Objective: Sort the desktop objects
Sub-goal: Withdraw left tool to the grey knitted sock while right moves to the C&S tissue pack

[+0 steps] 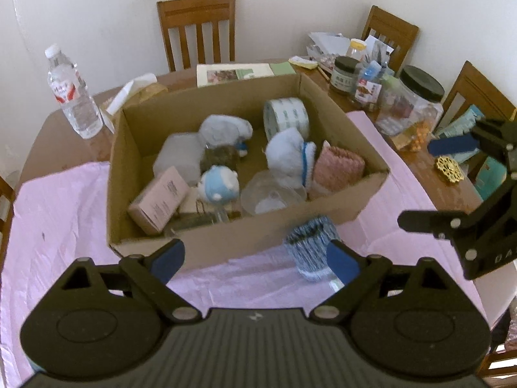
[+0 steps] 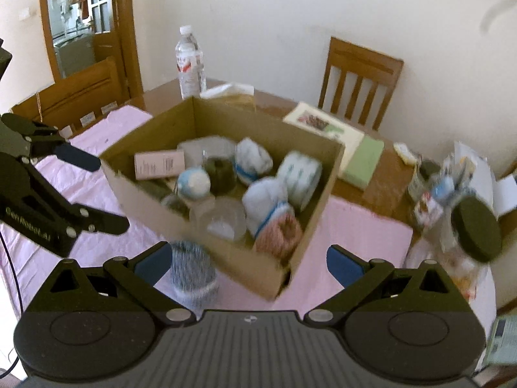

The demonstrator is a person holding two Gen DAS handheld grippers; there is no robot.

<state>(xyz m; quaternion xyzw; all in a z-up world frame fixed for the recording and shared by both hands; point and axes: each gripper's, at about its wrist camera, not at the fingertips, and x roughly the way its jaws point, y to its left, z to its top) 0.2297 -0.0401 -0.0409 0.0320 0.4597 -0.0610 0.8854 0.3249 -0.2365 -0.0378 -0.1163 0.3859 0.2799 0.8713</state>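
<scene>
1. The left gripper (image 1: 255,260) is being held with its jaws spread wide and nothing between them, so it is released; a judgement: it is being kept ready for a pick.
2. The right gripper (image 2: 248,263) is likewise being carried with its jaws apart and empty, in the right wrist view.
3. The cardboard box (image 1: 226,242) is being kept just ahead of both claws on the pink cloth (image 1: 64,210), presumably as the collecting place, since soft toys, a tape roll (image 1: 286,116) and a pink carton (image 1: 158,199) are already lying inside.
4. The blue-and-white knitted cup (image 1: 311,247) is standing outside the box, against its near wall, just beside the left claw's right finger and, in the right wrist view, just beside the right claw's left finger (image 2: 152,263); it is probably being targeted next.
5. Jars (image 1: 416,103) are being left well off to the right of the left claw.
</scene>
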